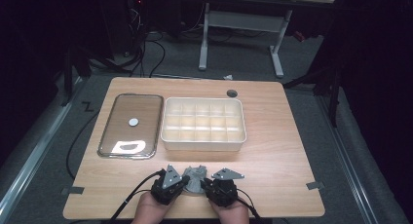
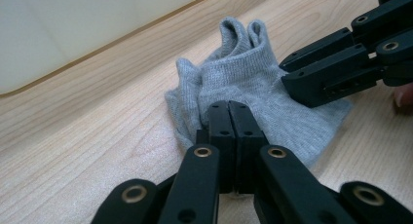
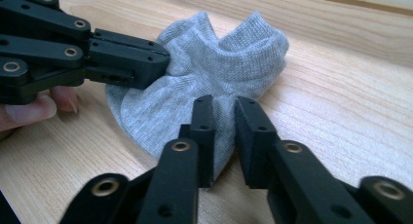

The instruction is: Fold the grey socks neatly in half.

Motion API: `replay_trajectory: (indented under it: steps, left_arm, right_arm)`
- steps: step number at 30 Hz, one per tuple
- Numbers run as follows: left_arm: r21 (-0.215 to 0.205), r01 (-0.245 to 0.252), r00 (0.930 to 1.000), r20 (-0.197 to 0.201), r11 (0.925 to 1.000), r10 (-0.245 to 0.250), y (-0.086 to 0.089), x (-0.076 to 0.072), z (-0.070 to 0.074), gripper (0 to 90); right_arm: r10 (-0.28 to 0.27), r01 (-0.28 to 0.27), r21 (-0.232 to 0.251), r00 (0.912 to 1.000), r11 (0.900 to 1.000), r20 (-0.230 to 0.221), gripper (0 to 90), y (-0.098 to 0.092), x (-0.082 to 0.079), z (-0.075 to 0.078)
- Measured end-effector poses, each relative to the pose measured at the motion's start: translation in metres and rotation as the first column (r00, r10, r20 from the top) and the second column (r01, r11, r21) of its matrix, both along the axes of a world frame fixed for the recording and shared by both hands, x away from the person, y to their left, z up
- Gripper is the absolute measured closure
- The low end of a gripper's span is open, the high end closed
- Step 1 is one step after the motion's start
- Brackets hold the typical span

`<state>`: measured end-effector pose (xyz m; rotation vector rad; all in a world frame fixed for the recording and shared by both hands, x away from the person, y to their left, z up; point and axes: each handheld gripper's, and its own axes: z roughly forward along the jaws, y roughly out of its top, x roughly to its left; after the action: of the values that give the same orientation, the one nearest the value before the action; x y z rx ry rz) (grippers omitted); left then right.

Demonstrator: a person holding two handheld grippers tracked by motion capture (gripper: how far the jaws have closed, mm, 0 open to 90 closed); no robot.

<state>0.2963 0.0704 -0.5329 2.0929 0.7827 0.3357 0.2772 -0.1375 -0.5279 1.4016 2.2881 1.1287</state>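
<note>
A small grey sock (image 1: 196, 177) lies crumpled on the wooden table (image 1: 277, 151) near its front edge, between the two grippers. My left gripper (image 1: 186, 179) comes at it from the left. In the left gripper view its jaws (image 2: 229, 112) are pressed together on the sock's (image 2: 243, 73) near edge. My right gripper (image 1: 205, 183) comes from the right. In the right gripper view its jaws (image 3: 225, 107) stand a narrow gap apart, with a fold of the sock (image 3: 214, 63) between them, not visibly pinched. The left gripper (image 3: 163, 63) bites the sock's far side there.
A white compartment box (image 1: 203, 143) sits mid-table behind the sock. Left of it lies a clear rectangular lid (image 1: 146, 107) with a small white disc (image 1: 133, 121) on it. A round cable hole (image 1: 232, 93) is near the back edge. Bare wood flanks both hands.
</note>
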Motion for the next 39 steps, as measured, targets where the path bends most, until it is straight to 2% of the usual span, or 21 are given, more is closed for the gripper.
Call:
replay_trajectory:
  steps: [2, 5, 8, 11, 16, 22, 25, 27, 28, 30, 34, 37, 39]
  left_arm:
    - [-0.001, 0.001, 1.0000, -0.001, 1.0000, -0.001, 0.000, 0.000, 0.000, 89.1]
    - [-0.001, 0.001, 1.0000, 0.000, 1.0000, -0.001, 0.000, 0.000, 0.000, 88.9]
    - [0.001, 0.002, 1.0000, 0.000, 1.0000, -0.002, 0.000, 0.000, 0.000, 88.8]
    - [0.004, 0.003, 1.0000, 0.000, 1.0000, -0.003, 0.000, 0.000, 0.000, 88.7]
    - [0.003, 0.002, 1.0000, 0.002, 1.0000, -0.002, 0.000, 0.000, 0.000, 88.6]
    - [0.000, 0.003, 1.0000, 0.001, 1.0000, -0.003, 0.000, 0.000, 0.000, 88.1]
    - [0.000, 0.002, 1.0000, 0.001, 1.0000, -0.002, 0.000, 0.000, 0.000, 87.9]
    - [-0.005, 0.002, 1.0000, -0.003, 1.0000, -0.002, 0.000, 0.000, 0.000, 87.8]
    - [-0.007, 0.002, 1.0000, -0.004, 1.0000, -0.002, 0.001, 0.000, 0.000, 87.7]
    - [-0.001, 0.004, 1.0000, 0.002, 1.0000, -0.004, 0.000, 0.000, 0.000, 87.8]
    - [0.004, 0.014, 0.9999, 0.005, 0.9999, -0.014, -0.001, 0.000, 0.000, 87.9]
    - [0.013, 0.015, 0.9997, 0.016, 0.9998, -0.015, -0.005, -0.001, 0.000, 87.9]
    - [0.008, 0.013, 0.9999, 0.001, 0.9999, -0.013, -0.005, 0.000, 0.004, 86.8]
  right_arm:
    - [0.003, -0.003, -0.006, 1.0000, 1.000, -0.002, 80.6, 0.000, 0.001, 0.001]
    - [-0.006, 0.007, -0.011, 0.9998, 1.000, 0.020, 79.0, 0.000, -0.002, 0.006]
    - [-0.029, 0.028, 0.025, 0.9981, 0.999, 0.054, 73.6, -0.001, -0.007, 0.012]
    - [-0.022, 0.021, 0.022, 0.9990, 1.000, 0.038, 65.1, 0.003, -0.009, 0.011]
    - [-0.038, 0.037, 0.021, 0.9987, 0.999, 0.034, 61.5, 0.002, -0.007, 0.008]
    - [-0.063, 0.063, 0.016, 0.9980, 0.998, -0.009, 57.6, 0.003, -0.003, -0.001]
    - [-0.052, 0.052, 0.029, 0.9987, 0.998, 0.000, 63.7, 0.004, -0.003, -0.003]
    - [-0.020, 0.020, 0.035, 0.9998, 0.999, 0.008, 78.6, 0.006, -0.004, -0.004]
    - [-0.021, 0.020, 0.034, 0.9998, 0.999, 0.007, 80.9, 0.007, -0.004, -0.003]
    - [-0.010, 0.009, 0.012, 0.9997, 1.000, 0.025, 82.6, 0.007, -0.005, 0.000]
    - [-0.006, 0.003, 0.039, 0.9974, 0.999, 0.072, 83.0, 0.007, -0.012, 0.011]
    - [0.004, -0.007, 0.033, 0.9954, 0.999, 0.096, 83.0, 0.010, -0.014, 0.016]
    - [0.009, -0.011, 0.019, 0.9948, 1.000, 0.101, 83.0, 0.010, -0.013, 0.017]
